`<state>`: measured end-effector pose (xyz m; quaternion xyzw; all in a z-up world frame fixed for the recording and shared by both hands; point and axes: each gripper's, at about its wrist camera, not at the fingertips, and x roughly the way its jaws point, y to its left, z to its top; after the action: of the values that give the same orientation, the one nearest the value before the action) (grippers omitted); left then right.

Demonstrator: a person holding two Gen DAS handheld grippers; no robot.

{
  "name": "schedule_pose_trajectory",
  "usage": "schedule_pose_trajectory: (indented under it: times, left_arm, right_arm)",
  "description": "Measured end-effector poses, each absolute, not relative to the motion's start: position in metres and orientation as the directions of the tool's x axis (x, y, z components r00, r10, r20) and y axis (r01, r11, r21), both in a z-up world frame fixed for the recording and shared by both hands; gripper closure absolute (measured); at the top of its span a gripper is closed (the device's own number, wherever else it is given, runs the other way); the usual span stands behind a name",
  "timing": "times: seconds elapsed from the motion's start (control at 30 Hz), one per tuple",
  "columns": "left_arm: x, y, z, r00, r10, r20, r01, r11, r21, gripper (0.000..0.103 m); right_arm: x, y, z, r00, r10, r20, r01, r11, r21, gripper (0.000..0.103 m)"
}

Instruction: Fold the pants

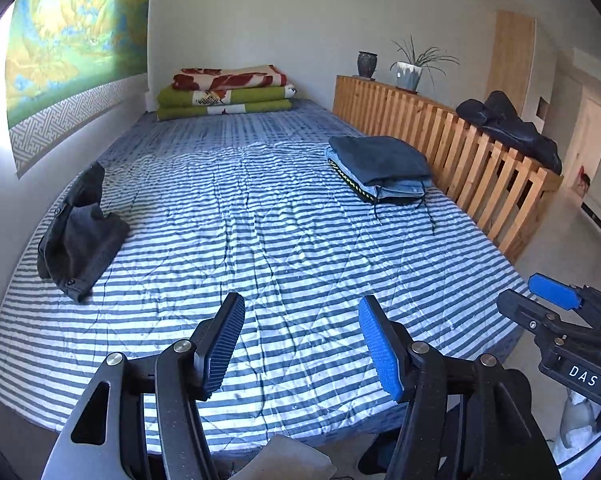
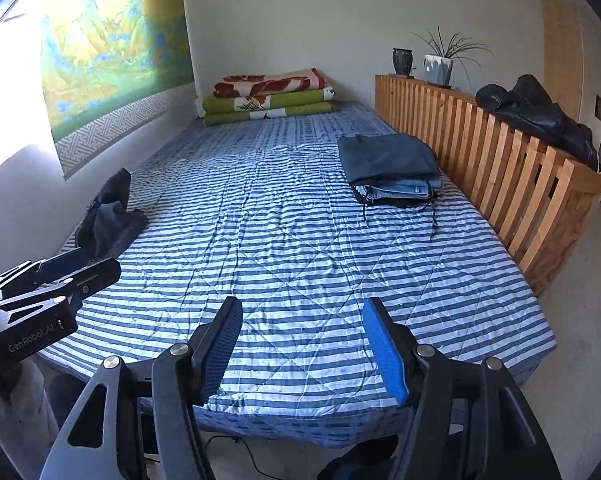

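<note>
Both claws hang empty over the bed, and one pair of pants waits.

The left claw (image 1: 300, 344) is spread wide with nothing between its blue pads. The right claw (image 2: 302, 346) is spread too and holds nothing. Both sit over the near end of the striped bed (image 1: 260, 240). A neat stack of folded pants (image 1: 380, 168) lies on the far right side, near the wooden rail (image 1: 460, 148). That part looks done. A dark crumpled pair of pants (image 1: 78, 240) lies bunched up at the left edge, by the wall. It looks like the next one to fold, and no claw touches it yet.
</note>
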<state>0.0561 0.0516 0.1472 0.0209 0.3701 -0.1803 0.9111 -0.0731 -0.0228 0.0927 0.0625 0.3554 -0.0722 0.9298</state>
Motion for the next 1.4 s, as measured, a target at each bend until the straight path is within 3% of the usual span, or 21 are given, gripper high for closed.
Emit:
schedule_pose_trajectory:
  times: [0.5,1.4]
  left_arm:
    - [0.074,0.035,0.12,0.61,-0.317,-0.726,0.352,0.929,-0.11,0.036]
    - [0.079,0.035,0.115,0.598,-0.333,-0.729,0.364,0.923,-0.123,0.034]
  right_arm:
    - [-0.051,-0.031,0.067,0.698,-0.091,-0.71,0.203,0.976,0.074,0.044]
    - [-0.044,-0.027,0.064,0.685,-0.113,-0.72,0.229,0.971,0.065,0.044]
